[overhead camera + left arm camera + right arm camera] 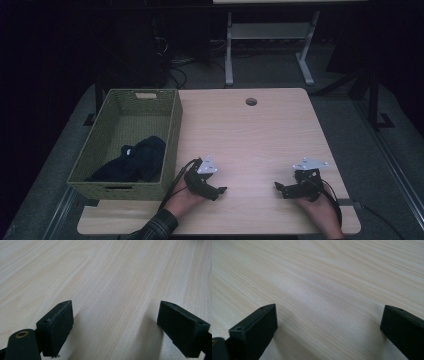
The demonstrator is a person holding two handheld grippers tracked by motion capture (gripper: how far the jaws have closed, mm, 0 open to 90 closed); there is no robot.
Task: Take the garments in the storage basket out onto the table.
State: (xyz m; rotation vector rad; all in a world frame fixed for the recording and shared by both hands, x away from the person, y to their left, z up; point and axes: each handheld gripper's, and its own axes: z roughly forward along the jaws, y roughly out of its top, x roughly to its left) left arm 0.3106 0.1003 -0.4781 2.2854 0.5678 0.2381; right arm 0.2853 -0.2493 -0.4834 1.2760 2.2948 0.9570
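High view: I see both hands resting on the worktop point(260, 130) | left gripper point(216, 190) and right gripper point(280, 187) jaws spread wide, empty | dark garment point(135, 161) lies in the green basket point(172, 131) (left of the left gripper) | step: I judge idle | next: probably reach left.

left claw point(220, 190) agape, right claw point(278, 187) agape

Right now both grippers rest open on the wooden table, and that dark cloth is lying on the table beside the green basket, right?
Not quite. The dark cloth lies inside the green basket, not beside it, as the high view shows. The rest holds: the left gripper and the right gripper rest on the wooden table, jaws wide apart with nothing between them.
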